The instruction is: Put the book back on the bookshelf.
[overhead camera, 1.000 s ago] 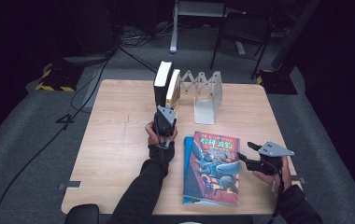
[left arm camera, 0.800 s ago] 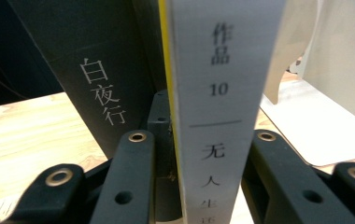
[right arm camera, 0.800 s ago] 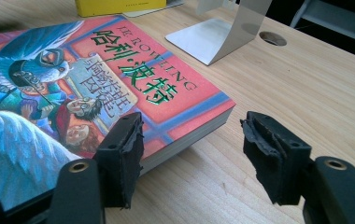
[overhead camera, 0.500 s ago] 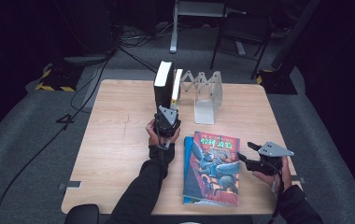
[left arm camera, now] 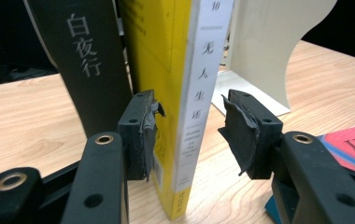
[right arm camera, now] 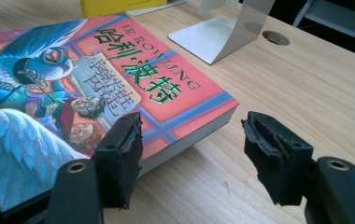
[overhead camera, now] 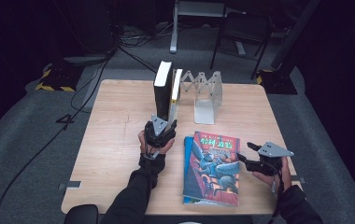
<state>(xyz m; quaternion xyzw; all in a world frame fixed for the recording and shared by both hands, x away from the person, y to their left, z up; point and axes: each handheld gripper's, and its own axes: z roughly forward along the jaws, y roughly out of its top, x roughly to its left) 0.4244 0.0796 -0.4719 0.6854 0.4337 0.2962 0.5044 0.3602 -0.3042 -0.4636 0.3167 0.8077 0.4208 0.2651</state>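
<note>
Yellow-covered and white-spined, a slim paperback (left arm camera: 185,93) stands upright between the jaws of the left gripper (overhead camera: 160,132), near the middle of the wooden table (overhead camera: 119,121). Those jaws have just been opening and then easing slightly shut again; in the left gripper view the left pad lies against or just beside the yellow cover, while the right pad (left arm camera: 243,135) stands clear of the spine, so the book is no longer clamped. A second ago the gripper was tighter on it and a little closer to the far edge; the hand has since drawn back toward the near edge. That suggests the paperback has just been set in place beside the black book (overhead camera: 162,88) and released, leaving the shelving of this volume all but done.

The paperback is thin, with Chinese characters running down its spine, its bottom edge resting on the wood. It stands touching or just beside the taller black book, with the pale metal bookend (overhead camera: 207,95) close on its other side, toward the table's far edge.

Near the right edge, the right gripper (overhead camera: 248,154) rests with its fingers apart, close on the corner of the colourful illustrated book (overhead camera: 213,168) lying flat by the near edge, likely next.
</note>
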